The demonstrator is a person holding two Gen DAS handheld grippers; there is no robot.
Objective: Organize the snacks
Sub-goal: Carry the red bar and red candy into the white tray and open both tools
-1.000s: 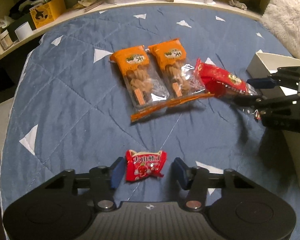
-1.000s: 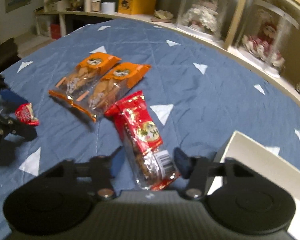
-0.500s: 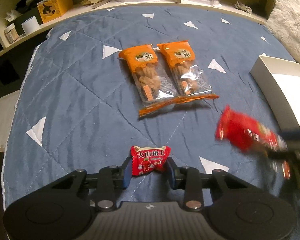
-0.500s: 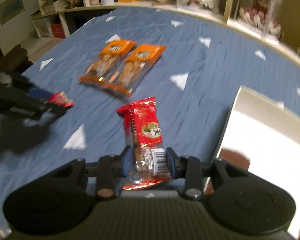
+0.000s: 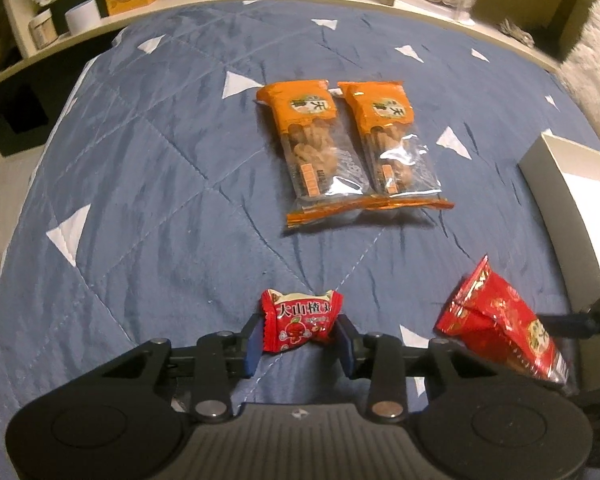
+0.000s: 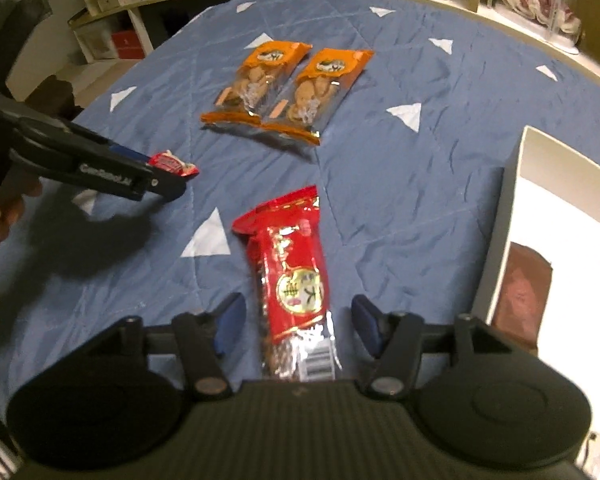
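A: Small red candy packet (image 5: 300, 322) is sitting between the jaws of the left gripper (image 5: 300, 344), pads pressing its sides though the jaws are easing apart. White characters, cartoon face on the wrapper.

B: Long red snack pack (image 6: 295, 280) is lying between the right gripper's (image 6: 297, 326) jaws; they are opening, pads clear of it. Clear end, barcode showing.

A: Two orange packs (image 5: 352, 148) are lying side by side farther off on the blue quilt (image 5: 147, 184), white triangles stitched in.

B: White box (image 6: 516, 208) is sitting just right of the red pack. Cluttered shelving (image 5: 75, 4) is curving round behind.
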